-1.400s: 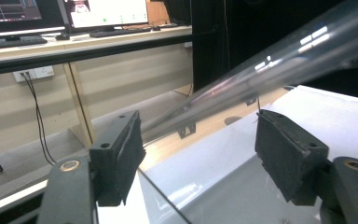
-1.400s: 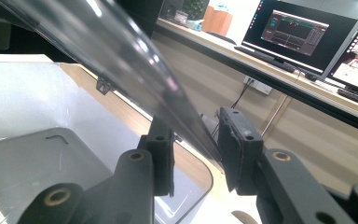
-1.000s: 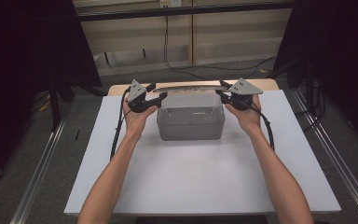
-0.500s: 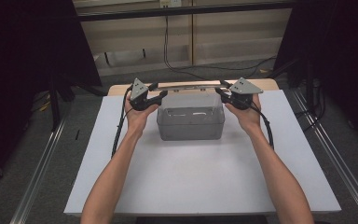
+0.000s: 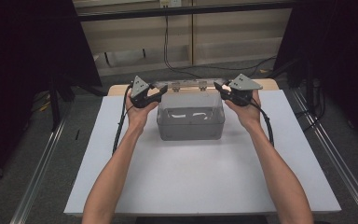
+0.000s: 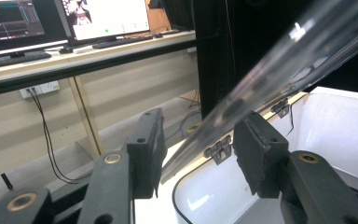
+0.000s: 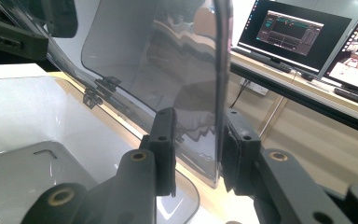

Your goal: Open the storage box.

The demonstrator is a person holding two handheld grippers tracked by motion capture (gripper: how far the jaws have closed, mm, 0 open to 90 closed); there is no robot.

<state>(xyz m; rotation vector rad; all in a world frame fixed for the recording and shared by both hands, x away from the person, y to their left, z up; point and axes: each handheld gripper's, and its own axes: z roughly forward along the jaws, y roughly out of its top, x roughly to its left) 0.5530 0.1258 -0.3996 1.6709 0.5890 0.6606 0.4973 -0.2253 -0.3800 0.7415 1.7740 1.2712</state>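
The box [image 5: 191,122] is translucent grey, its raised lid [image 5: 186,86] clear and smoky, with small dark hinges [image 6: 219,150]. It sits on a plain white board [image 5: 205,182] over a pale wood tabletop [image 5: 116,88]. Either side of the box, the left gripper [image 5: 161,91] and right gripper [image 5: 218,87] are black with grey three-cornered plates and brass-coloured pins. Behind the box, the floor [image 5: 214,65] is grey, crossed by black cables [image 5: 168,42].

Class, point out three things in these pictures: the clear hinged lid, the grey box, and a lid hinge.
clear hinged lid [image 7: 168,60], right gripper view, its tinted flat panel.
grey box [image 5: 191,125], high view, its front wall.
lid hinge [image 6: 218,150], left gripper view, the dark hinge plate.
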